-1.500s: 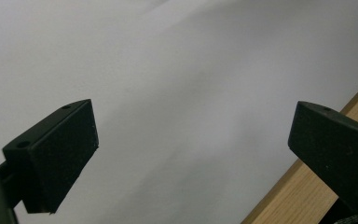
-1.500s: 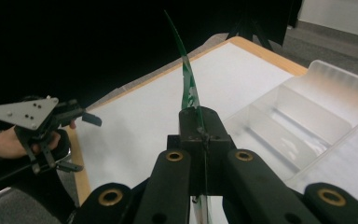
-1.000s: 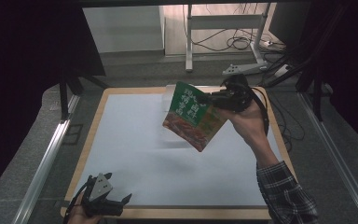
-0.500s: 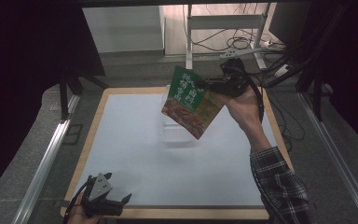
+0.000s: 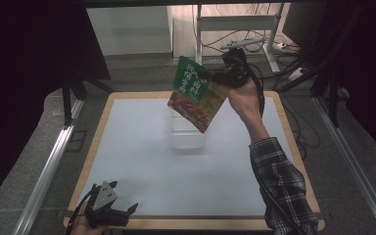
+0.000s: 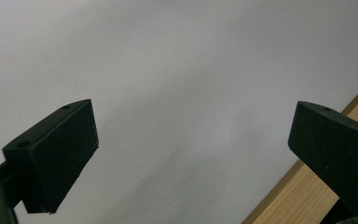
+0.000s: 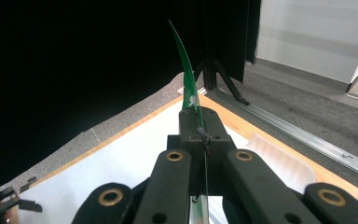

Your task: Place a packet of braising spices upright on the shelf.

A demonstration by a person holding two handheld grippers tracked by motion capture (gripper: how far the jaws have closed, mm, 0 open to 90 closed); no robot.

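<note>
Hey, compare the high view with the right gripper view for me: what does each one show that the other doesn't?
High view alone: the printed face of the flat green and red food packet, the person's plaid sleeve, and a clear plastic container below the packet. Right gripper view alone: the packet edge-on as a thin curved green sheet, with the right gripper jaws shut on it. Both share the white mat on the wooden table and the left gripper at the near edge.

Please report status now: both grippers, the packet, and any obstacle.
Right hand-held gripper shut on green packet, held above the table. Left hand-held gripper open, near edge. Clear container under packet.
</note>
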